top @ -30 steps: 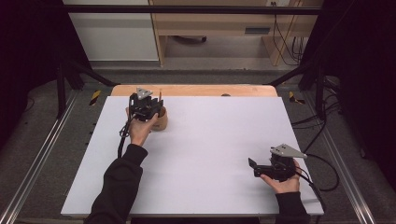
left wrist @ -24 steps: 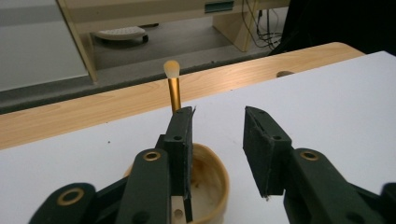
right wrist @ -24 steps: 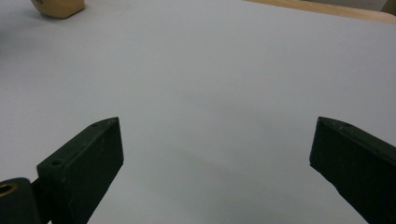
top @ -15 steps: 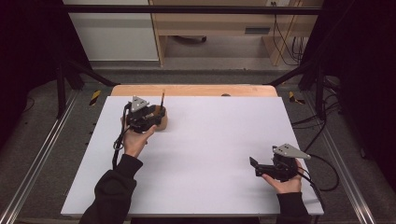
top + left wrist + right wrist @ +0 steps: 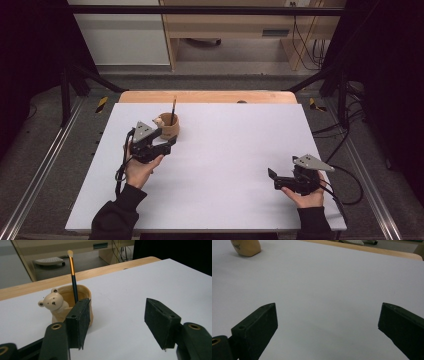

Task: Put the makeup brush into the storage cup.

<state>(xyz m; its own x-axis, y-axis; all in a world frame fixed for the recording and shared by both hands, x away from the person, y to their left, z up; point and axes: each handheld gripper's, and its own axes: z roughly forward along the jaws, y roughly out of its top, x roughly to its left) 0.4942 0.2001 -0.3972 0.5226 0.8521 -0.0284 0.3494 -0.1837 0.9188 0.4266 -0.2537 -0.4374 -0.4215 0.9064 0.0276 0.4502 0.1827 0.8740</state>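
Bear-shaped holder [image 5: 168, 127] with its makeup brush [image 5: 173, 110] stands free near the table's [image 5: 240, 165] far edge; the left gripper [image 5: 161, 148] has backed off, jaws just spread and empty, so placement looks finished.

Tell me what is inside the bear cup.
A makeup brush stands in the bear cup, bristles up, leaning on the rim. Its lower end and the cup's bottom are hidden by the wall.

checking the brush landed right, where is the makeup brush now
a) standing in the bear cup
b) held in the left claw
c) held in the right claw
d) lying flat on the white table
a: the makeup brush stands upright inside the bear cup, apart from the left claw, whose jaws have just been opening with nothing between them.
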